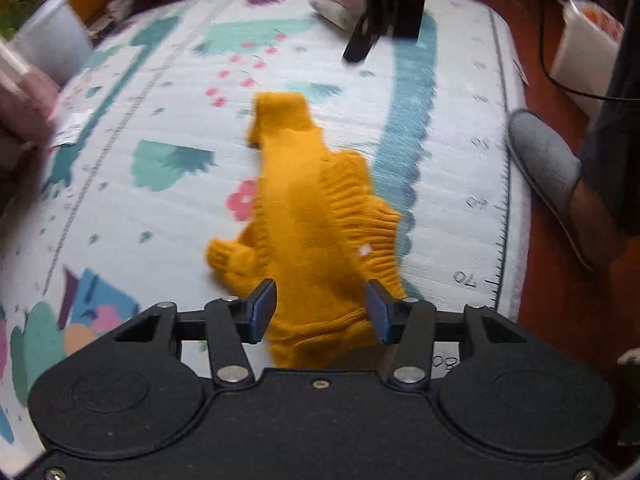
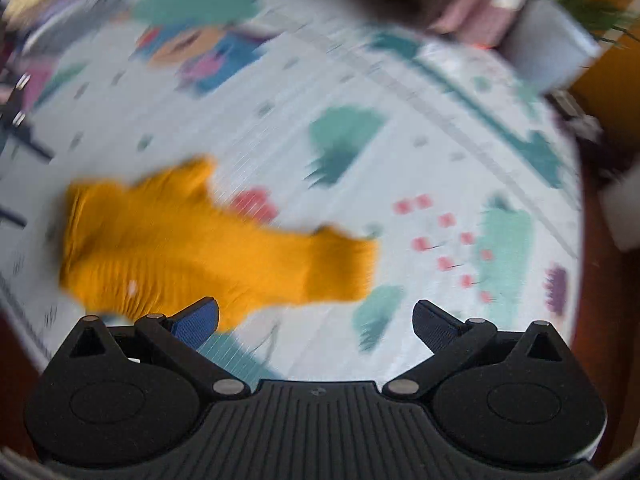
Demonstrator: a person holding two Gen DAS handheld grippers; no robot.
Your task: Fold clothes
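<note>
A small mustard-yellow knitted sweater (image 1: 308,208) lies crumpled on a patterned play mat (image 1: 160,92). My left gripper (image 1: 322,304) is open just above the sweater's near end, and cloth lies between its blue pads (image 1: 264,308) without being pinched. In the blurred right wrist view the sweater (image 2: 192,240) lies to the left, ahead of my right gripper (image 2: 316,316), which is wide open and empty over bare mat (image 2: 400,140). The right gripper also shows in the left wrist view (image 1: 360,44) at the far end of the mat.
A foot in a grey slipper (image 1: 548,168) stands at the mat's right edge on the red-brown floor. A white bag (image 1: 588,40) and a black cable lie beyond it. Folded items (image 1: 340,0) lie at the far end. A white bin (image 1: 52,40) stands left.
</note>
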